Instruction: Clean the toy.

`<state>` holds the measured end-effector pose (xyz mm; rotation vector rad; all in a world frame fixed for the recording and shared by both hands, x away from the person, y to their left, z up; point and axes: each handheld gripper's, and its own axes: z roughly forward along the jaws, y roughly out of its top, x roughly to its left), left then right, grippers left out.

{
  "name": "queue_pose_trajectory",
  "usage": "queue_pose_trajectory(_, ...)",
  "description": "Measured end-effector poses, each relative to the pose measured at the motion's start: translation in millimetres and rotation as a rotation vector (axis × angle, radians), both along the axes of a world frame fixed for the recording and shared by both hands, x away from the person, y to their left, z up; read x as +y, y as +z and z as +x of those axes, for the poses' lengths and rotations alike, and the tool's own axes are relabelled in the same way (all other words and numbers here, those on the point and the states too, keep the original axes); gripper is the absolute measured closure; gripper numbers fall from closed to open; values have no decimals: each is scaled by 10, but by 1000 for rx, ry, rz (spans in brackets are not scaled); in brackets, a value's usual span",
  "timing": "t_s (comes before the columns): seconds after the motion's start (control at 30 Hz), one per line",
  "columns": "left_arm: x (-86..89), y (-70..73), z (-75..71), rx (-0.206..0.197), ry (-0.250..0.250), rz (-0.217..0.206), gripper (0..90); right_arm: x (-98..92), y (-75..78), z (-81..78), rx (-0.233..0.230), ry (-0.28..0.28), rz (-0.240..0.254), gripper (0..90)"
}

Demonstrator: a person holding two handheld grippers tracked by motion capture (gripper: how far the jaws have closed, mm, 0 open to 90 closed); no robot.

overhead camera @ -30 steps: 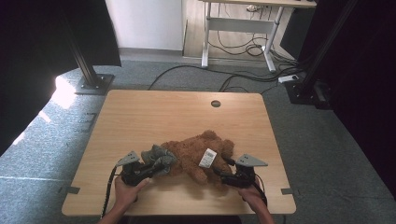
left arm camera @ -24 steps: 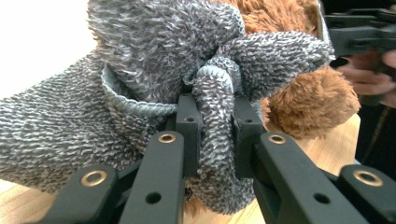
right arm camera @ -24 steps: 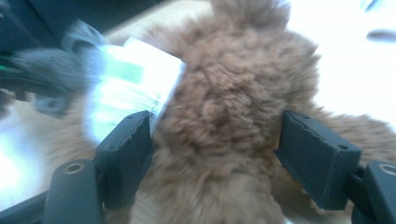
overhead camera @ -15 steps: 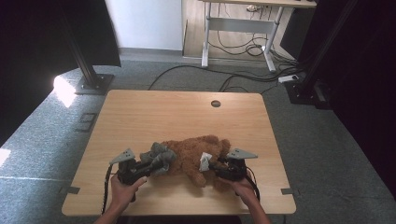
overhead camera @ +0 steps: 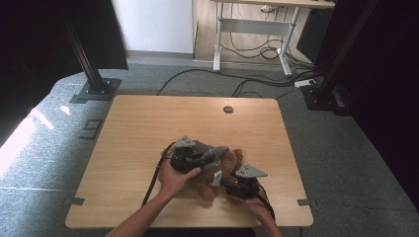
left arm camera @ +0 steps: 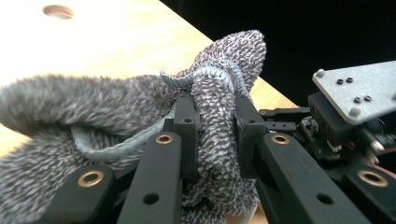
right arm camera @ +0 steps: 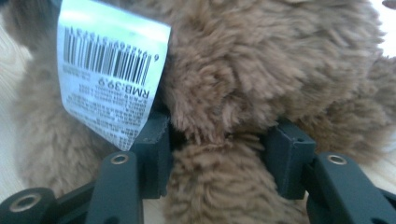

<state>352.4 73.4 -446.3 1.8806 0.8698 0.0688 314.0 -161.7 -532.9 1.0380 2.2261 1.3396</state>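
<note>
A brown plush toy (overhead camera: 230, 165) lies on the wooden table (overhead camera: 148, 123) near its front edge. A grey knitted garment (overhead camera: 210, 152) is bunched over the toy's left side. My left gripper (overhead camera: 206, 158) is shut on a fold of that garment (left arm camera: 93, 107), the cloth pinched between its jaws (left arm camera: 215, 109). My right gripper (overhead camera: 223, 180) comes in from the front right and is shut on a furry limb of the toy (right arm camera: 261, 65). Its jaws (right arm camera: 217, 144) have just been opening a little, and the fur still fills the gap. A white barcode tag (right arm camera: 109, 70) hangs beside the left jaw.
A round cable hole (overhead camera: 228, 109) sits near the table's far edge. Black posts (overhead camera: 89, 59) stand on the floor at the far left and far right, and cables (overhead camera: 257, 81) run across the floor behind. The right gripper's grey plate (left arm camera: 355, 91) is close beside the left jaws.
My left gripper has moved to the right and upward with the grey garment, drawing it over the toy. The toy has bunched up toward the right. The right gripper has hardly shifted.
</note>
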Motion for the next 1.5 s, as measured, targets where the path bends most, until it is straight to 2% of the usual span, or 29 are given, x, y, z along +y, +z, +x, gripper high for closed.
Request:
queue_pose_trajectory(0.1,-31,-59,27,-5,11,17,753,-2,-38,8,8,-5,-21,463)
queue_pose_trajectory(0.2,80,-86,35,0,26,6,760,6,-59,18,25,-13,-45,507)
queue_pose_trajectory(0.37,488,-88,-13,1,83,-28,762,17,-74,19,44,-22,-65,543)
queue_pose_trajectory(0.53,923,-124,-119,20,132,-96,761,21,-65,2,32,-11,-74,547)
queue_pose_trajectory(0.67,1252,-106,-216,-4,197,-113,760,32,-66,-6,21,-5,-85,548)
queue_pose_trajectory(0.73,1446,-130,-222,9,234,-112,759,29,-66,-8,19,-6,-84,549)
queue_pose_trajectory(0.87,1653,-212,-209,55,275,-130,758,32,-67,-9,14,-5,-88,549)
queue_pose_trajectory(0.93,1683,-192,-207,56,276,-166,761,35,-67,-10,13,-6,-89,549)
queue_pose_trajectory(1.0,1607,-110,-204,42,246,-200,763,37,-69,-7,10,-5,-91,551)
queue_pose_trajectory(1.1,1352,53,-181,4,188,-196,764,35,-73,-7,6,-6,-88,551)
queue_pose_trajectory(1.17,1051,164,-134,-14,137,-177,764,36,-73,-8,6,-6,-88,550)
queue_pose_trajectory(1.2,900,198,-112,-17,113,-164,764,38,-72,-9,6,-7,-89,551)
queue_pose_trajectory(1.27,596,228,-67,-30,69,-109,764,38,-74,-11,3,-6,-89,550)
queue_pose_trajectory(1.4,82,139,4,-30,17,10,765,30,-78,-11,2,0,-88,550)
queue_pose_trajectory(1.5,-55,59,21,-35,9,56,765,27,-81,-12,0,-1,-91,550)
